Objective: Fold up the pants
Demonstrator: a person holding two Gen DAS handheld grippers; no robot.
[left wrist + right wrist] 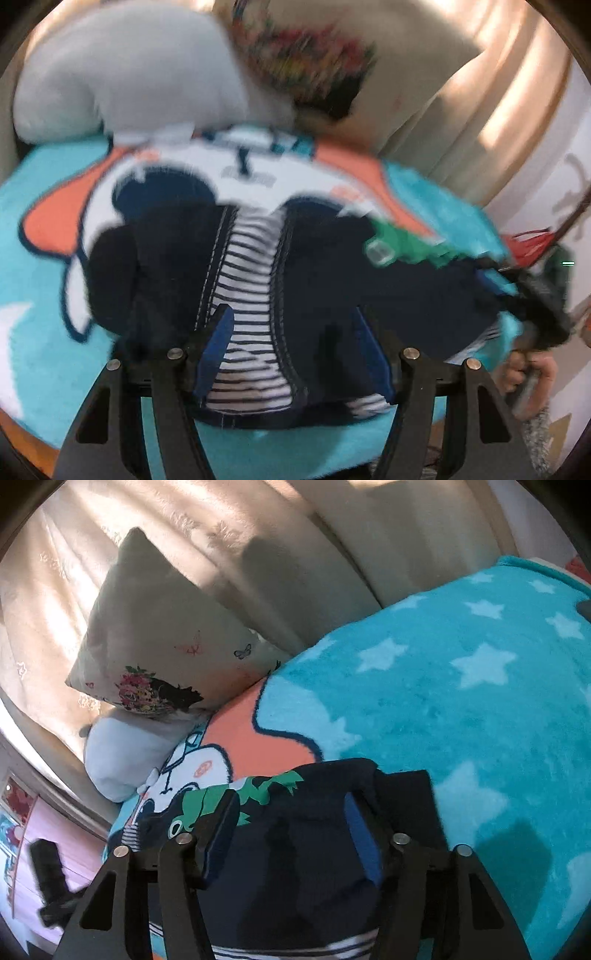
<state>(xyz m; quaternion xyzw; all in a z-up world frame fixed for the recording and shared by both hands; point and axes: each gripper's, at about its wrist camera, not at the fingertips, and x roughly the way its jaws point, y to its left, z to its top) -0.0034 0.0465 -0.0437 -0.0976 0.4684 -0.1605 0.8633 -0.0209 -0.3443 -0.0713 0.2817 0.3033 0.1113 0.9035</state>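
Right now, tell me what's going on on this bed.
A person is folding a pair of navy pants with a handheld gripper in each hand. The pants lie on a turquoise star blanket, their striped lining showing at the opened waist and a green frog print on one side. The left gripper and the right gripper both stand open low over the fabric, pinching nothing. Pillows sit at the head of the bed.
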